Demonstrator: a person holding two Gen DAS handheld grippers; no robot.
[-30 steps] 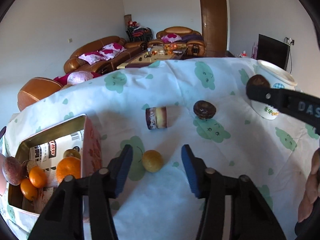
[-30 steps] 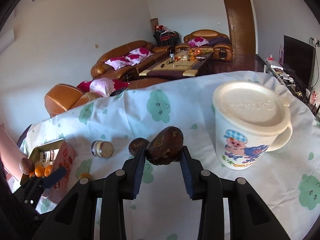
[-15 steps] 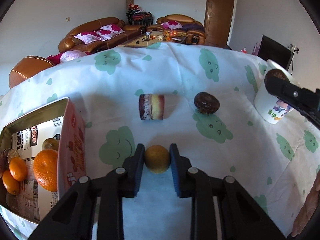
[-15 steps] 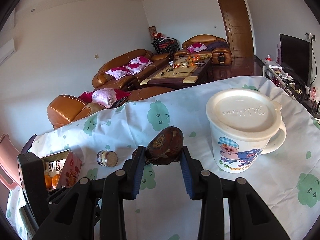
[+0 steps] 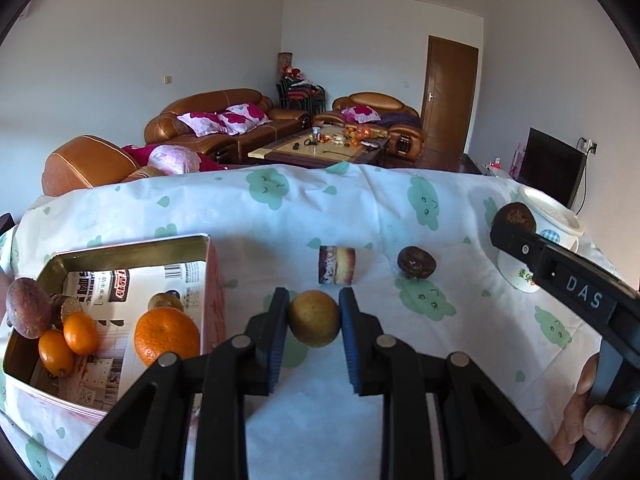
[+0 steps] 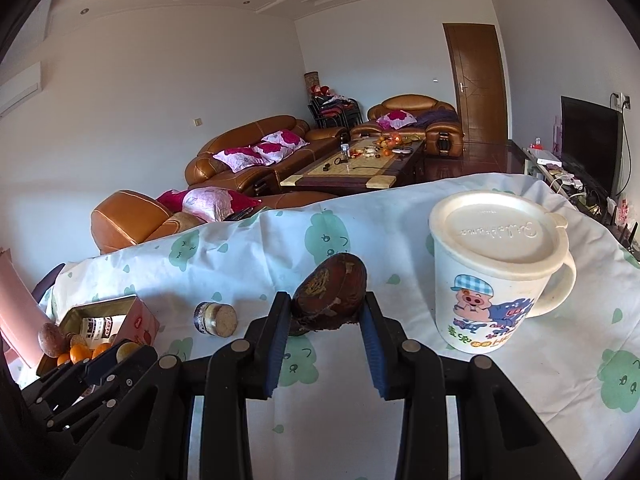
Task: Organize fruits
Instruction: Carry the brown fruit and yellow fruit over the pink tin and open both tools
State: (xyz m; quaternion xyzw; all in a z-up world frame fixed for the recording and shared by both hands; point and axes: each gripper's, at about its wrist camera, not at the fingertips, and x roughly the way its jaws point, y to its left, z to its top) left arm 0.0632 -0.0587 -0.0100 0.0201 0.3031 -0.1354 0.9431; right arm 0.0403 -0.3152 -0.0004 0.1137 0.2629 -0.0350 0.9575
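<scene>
Now the left gripper clamps a yellow fruit just right of the tin box; the right gripper clamps a brown passion fruit.

A white mug with a cartoon pig stands upright on the tablecloth, its lid on and its handle to the right. The cloth is pale with green cloud faces. A small jar lies on its side mid-table. Beyond the table's edge there are brown leather sofas with pink flowered cushions, and a cluttered coffee table. A brown door is closed at the back, and a dark television sits to the right.
</scene>
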